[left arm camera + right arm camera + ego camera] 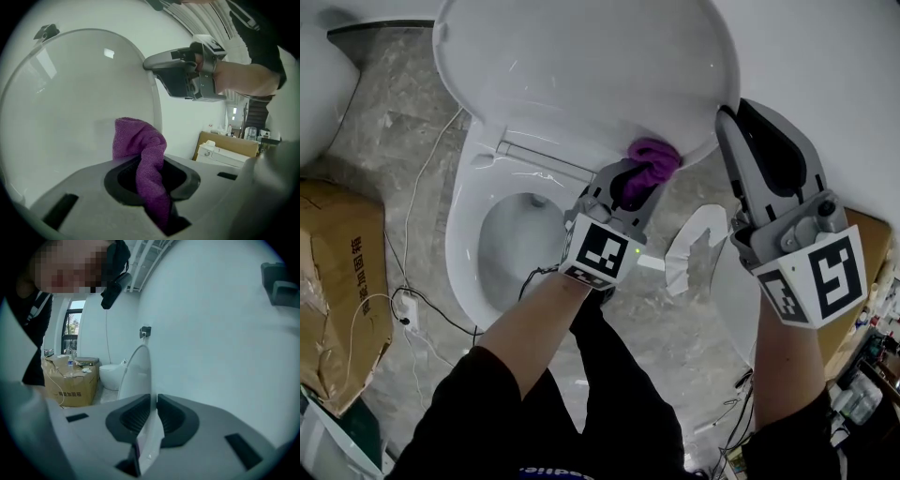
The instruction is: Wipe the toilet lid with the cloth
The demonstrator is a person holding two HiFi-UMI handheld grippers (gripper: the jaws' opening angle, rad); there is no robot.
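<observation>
A grey, marbled stone floor (384,159) carries a white ceramic toilet (469,234), with a taped brown cardboard box (337,281) standing to its left. A thin white cable (420,183) and a black cable (441,317) trail between them, near a small white plug block (407,314). A white irregular scrap (694,246) lies to the right of the toilet.

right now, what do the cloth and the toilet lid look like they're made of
The cloth: purple, probably microfibre or terry; matte, fuzzy nap and soft folds. The toilet lid: glossy white, likely hard plastic, given the thin edge and sharp reflections.
</observation>
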